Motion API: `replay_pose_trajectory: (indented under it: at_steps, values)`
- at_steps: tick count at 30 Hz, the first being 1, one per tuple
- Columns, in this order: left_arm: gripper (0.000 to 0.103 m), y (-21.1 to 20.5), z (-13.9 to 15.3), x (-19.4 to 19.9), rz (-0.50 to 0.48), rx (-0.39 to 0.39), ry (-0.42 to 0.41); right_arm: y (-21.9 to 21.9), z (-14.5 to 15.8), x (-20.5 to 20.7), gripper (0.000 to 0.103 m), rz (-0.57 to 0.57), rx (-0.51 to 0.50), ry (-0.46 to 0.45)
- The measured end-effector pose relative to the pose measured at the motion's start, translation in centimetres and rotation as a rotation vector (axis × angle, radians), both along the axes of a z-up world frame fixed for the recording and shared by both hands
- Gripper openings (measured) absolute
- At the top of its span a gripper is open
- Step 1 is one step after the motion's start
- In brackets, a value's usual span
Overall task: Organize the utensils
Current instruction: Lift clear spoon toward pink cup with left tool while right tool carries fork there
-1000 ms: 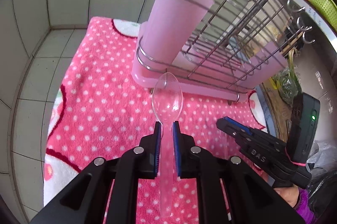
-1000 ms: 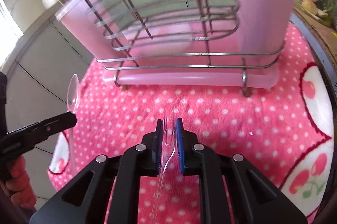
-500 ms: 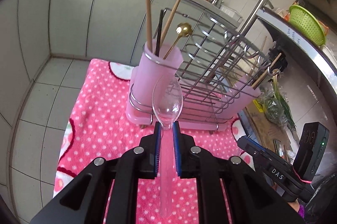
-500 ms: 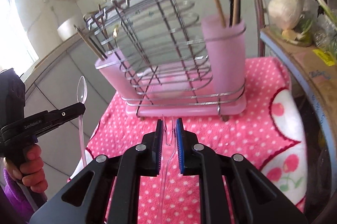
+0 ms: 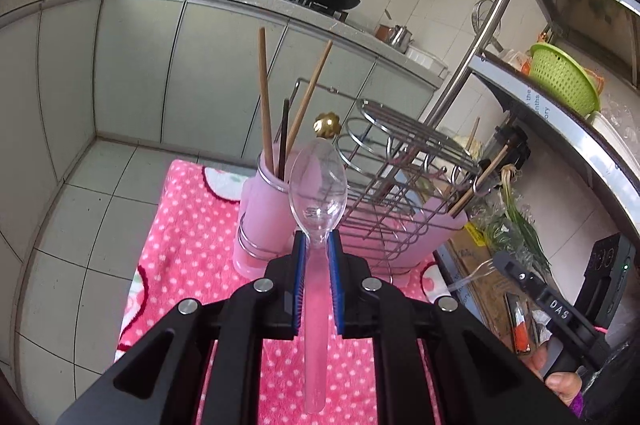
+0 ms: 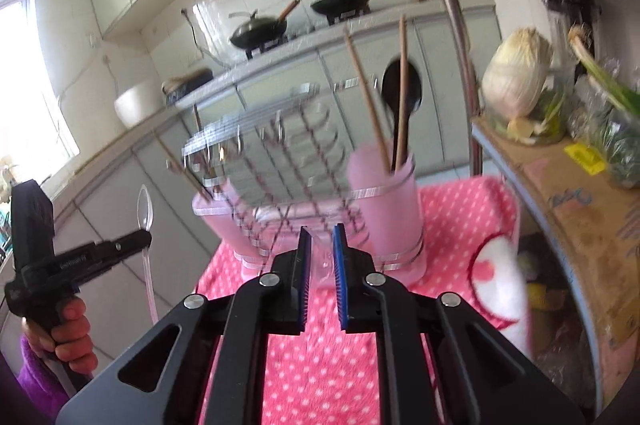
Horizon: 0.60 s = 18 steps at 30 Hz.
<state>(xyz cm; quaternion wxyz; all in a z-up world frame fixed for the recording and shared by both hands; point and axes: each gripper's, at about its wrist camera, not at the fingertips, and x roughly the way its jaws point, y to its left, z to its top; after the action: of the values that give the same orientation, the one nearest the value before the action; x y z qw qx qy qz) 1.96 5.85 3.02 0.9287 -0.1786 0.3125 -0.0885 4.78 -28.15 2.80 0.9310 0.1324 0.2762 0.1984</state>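
- The left gripper [image 5: 317, 245] has its jaws pinching the handle of a clear plastic spoon [image 5: 318, 185], bowl upright in front of the pink utensil cup [image 5: 260, 213].
- The right gripper [image 6: 322, 245] has its jaws pinching a clear plastic fork [image 5: 474, 271]; between the pads it is barely visible.
- Both utensils are held in the air, above the pink dotted cloth [image 5: 192, 237].
- On the cloth stands a wire dish rack [image 5: 404, 161] with a pink cup at each end, holding chopsticks [image 5: 264, 97].
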Motion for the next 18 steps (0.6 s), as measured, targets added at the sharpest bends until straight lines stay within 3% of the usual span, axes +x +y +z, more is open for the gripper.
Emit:
replay_pose_trajectory:
  at_steps: [6,11,15,18]
  values:
    - [0.010,-0.1,0.6,0.6,0.000,-0.001,-0.014,-0.6,2.5,0.4,0.004,-0.011,-0.012,-0.053]
    - [0.011,-0.1,0.2,1.1,0.001,-0.005,-0.006,-1.6,2.6,0.1,0.004,-0.020,-0.019,-0.059]
    - [0.011,-0.5,-0.6,1.4,-0.011,-0.006,0.017,-4.0,-0.2,1.4,0.005,-0.066,0.001,0.094]
    - [0.011,-0.7,-1.0,1.8,-0.024,-0.013,0.024,-6.8,-4.0,3.7,0.016,-0.111,0.129,0.329]
